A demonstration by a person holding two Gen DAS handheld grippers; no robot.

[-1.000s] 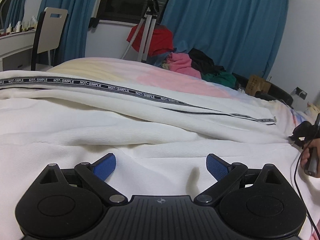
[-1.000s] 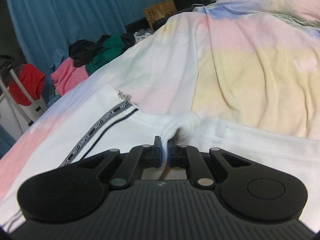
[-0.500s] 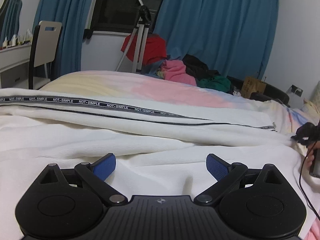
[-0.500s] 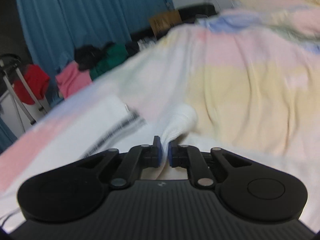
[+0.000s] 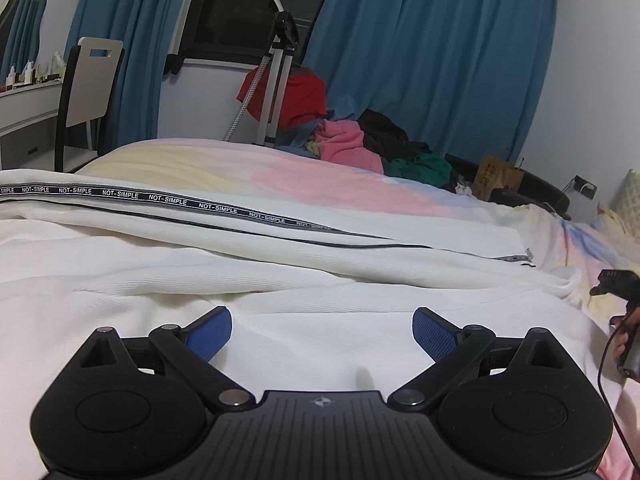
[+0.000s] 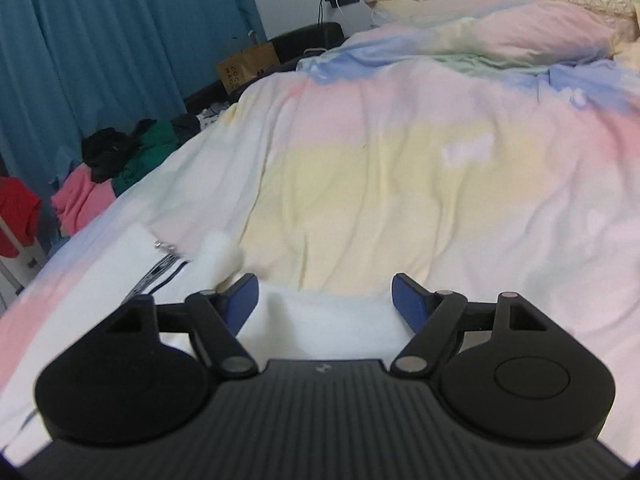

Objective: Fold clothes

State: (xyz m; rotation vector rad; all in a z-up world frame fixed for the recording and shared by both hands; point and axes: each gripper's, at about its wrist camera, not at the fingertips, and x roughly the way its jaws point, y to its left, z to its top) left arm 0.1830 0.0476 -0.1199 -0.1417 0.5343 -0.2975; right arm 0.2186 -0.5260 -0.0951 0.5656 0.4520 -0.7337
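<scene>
We list: white ribbed-knit garment with black lettered stripe (image 5: 280, 264) on pastel bedcover (image 6: 400, 168); above it, left gripper (image 5: 322, 330) wide, empty; right gripper (image 6: 325, 300) jaws just opened, gripping nothing.

A white ribbed-knit garment (image 5: 280, 280) lay spread flat across the pastel bedspread, rumpled into long low folds. Along its far edge ran a black woven tape (image 5: 168, 200) printed with the repeated white words NOT-SIMPLE, with a thin dark line parallel just below it. At its right end a small bunched white cuff (image 6: 220, 254) stood up from the cloth, blurred, just beside the end of the tape.
</scene>
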